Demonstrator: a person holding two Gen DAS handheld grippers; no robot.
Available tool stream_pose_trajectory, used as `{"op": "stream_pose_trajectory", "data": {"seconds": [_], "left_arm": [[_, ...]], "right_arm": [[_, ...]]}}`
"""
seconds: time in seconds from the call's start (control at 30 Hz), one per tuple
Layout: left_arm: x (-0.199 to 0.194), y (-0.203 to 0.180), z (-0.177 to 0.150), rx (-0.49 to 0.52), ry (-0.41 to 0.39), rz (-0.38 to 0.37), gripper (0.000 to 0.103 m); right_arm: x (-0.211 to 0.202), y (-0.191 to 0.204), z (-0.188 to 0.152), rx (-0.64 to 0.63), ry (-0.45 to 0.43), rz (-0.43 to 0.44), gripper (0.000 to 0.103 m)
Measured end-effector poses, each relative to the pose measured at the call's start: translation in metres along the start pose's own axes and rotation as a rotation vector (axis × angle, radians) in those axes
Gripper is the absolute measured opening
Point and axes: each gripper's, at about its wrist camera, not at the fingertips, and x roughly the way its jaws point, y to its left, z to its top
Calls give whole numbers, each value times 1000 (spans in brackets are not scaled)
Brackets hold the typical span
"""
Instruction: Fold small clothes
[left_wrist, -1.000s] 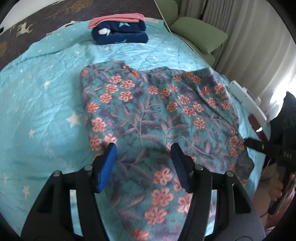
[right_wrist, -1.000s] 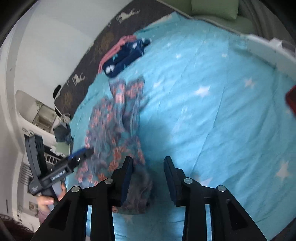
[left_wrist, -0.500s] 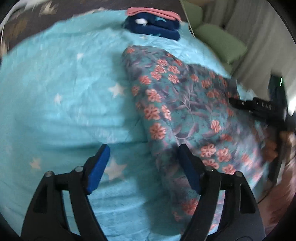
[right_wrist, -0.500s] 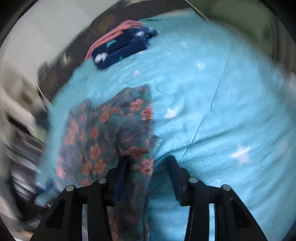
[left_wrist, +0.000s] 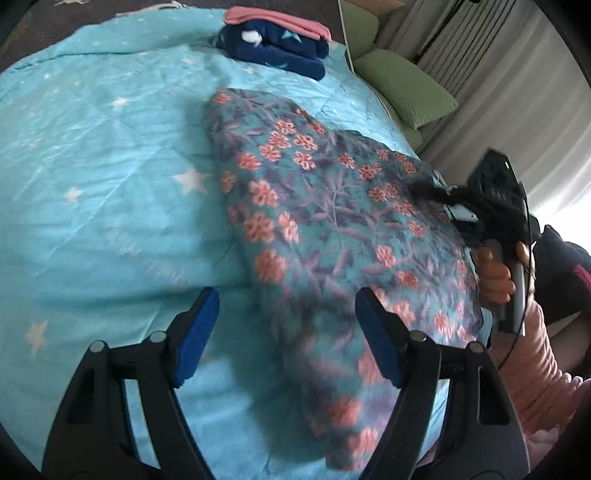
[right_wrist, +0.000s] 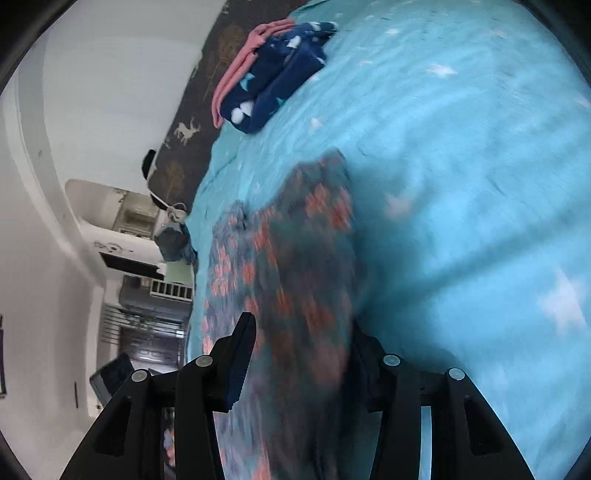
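Black two-finger left tool with blue pads, silver screws; black right tool; ribbed pink sleeve.

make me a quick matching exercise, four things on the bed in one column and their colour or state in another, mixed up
Column 1:
1. floral garment
2. folded navy garment
3. pillow
4. left gripper

Column 2:
a. green
b. open, nothing between its fingers
c. teal with coral flowers, folded over on the bedspread
d. stacked with a pink piece at the far end

Pairs: 1-c, 2-d, 3-a, 4-b
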Motion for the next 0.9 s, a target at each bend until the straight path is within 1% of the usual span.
{"op": "stream_pose_trajectory", "data": {"seconds": [0.03, 0.07, 0.1, 0.13, 0.17, 0.2, 0.27, 0.3, 0.33, 0.37, 0.4, 0.43, 0.47, 0.5, 0.53, 0.57, 0.63, 0.67, 0.7, 0.77, 0.83, 0.9], "left_arm": [[9, 1, 11, 0, 11, -9, 77], [16, 4, 22, -7, 15, -7, 77], [20, 6, 29, -18, 14, -2, 77], [26, 10, 40, -33, 11, 0, 77], [33, 17, 56, -59, 5, -3, 76], [37, 20, 64, -78, -2, -4, 74], [42, 30, 81, -123, -31, -18, 68], [45, 34, 89, -136, -45, -33, 60], [47, 36, 94, -142, -58, -33, 47], [50, 38, 98, -145, -65, -18, 39], [54, 42, 101, -150, -71, -3, 26], [54, 44, 102, -159, -80, -5, 20], [54, 48, 102, -173, -98, -17, 18], [51, 50, 101, -176, -120, -19, 17], [46, 49, 98, -167, -147, -8, 17], [39, 45, 93, -144, -183, 28, 17], [30, 44, 87, -127, -210, 113, 18], [24, 44, 82, -125, -209, 124, 18], [18, 45, 77, -131, -197, 86, 19], [8, 45, 60, -169, -147, -26, 29], [1, 39, 40, -168, -107, -80, 49], [-2, 27, 18, -138, -67, -106, 57]], "right_arm": [[7, 0, 8, 8, 4, 14, 48], [14, 0, 18, 26, 4, 26, 40], [20, 0, 25, 38, -4, 22, 29], [27, 0, 32, 45, -8, 0, 15], [31, 0, 38, 51, -12, -11, 14], [30, 1, 40, 49, -30, -11, 13], [22, 10, 41, -10, -77, -26, 13], [20, 17, 41, -52, -101, -36, 13], [19, 20, 41, -80, -109, -52, 15], [21, 21, 41, -100, -105, -98, 18], [22, 18, 42, -103, -100, -135, 19], [22, 14, 43, -95, -95, -154, 19], [21, 7, 44, -64, -94, -126, 19], [19, 4, 44, -39, -102, -116, 20], [11, 0, 42, -16, -118, -124, 24], [2, -1, 40, 5, -148, -147, 33], [-21, -3, 32, 22, -201, -175, 43], [-31, -2, 27, 18, -206, -171, 44], [-38, -1, 20, 10, -200, -160, 44], [-56, 3, 2, -32, -177, -142, 47], [-63, 10, -21, -84, -147, -156, 49], [-67, 13, -50, -118, -103, -165, 49]]}}
